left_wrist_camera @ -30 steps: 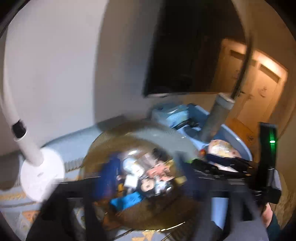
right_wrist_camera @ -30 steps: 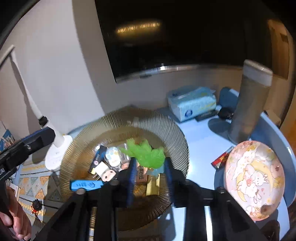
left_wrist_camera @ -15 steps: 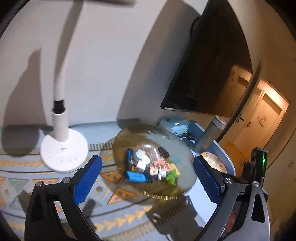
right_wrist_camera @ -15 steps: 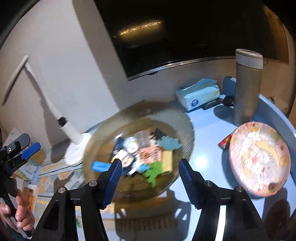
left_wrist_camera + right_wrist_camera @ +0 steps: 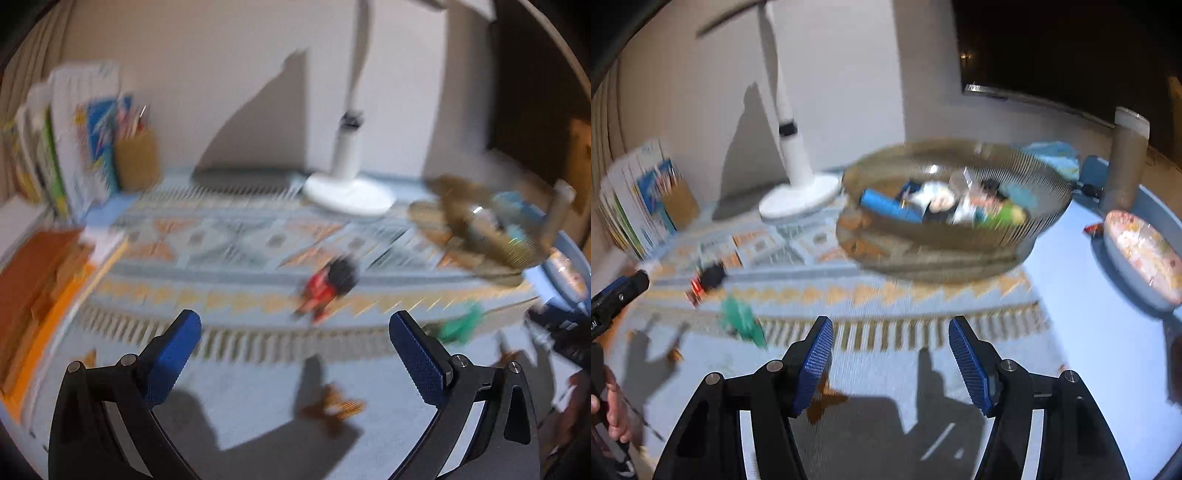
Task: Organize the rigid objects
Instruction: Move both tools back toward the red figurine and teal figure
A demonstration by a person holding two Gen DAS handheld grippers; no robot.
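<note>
A ribbed amber glass bowl (image 5: pixel 1045 206) holds several small items, among them a blue bar (image 5: pixel 890 206) and a light green toy (image 5: pixel 1008 214); it also shows blurred in the left wrist view (image 5: pixel 491 240). A red-and-black toy (image 5: pixel 325 288) and a darker green toy (image 5: pixel 458 326) lie on the patterned mat, as does a brown piece (image 5: pixel 336 406) nearer me. The same toys show in the right wrist view (image 5: pixel 705 280) (image 5: pixel 742 319). My left gripper (image 5: pixel 295 350) is open and empty. My right gripper (image 5: pixel 890 354) is open and empty.
A white lamp base (image 5: pixel 347 192) stands at the back. Books and a brown pencil cup (image 5: pixel 136 158) stand at the left, orange books (image 5: pixel 33 288) beside them. A floral plate (image 5: pixel 1145 254), a tall cylinder (image 5: pixel 1126 162) and a tissue box are at the right.
Both grippers pulled back and low from the bowl and swung left over the mat. The right gripper, earlier shut on the light green toy, has let it go into the bowl and is open.
</note>
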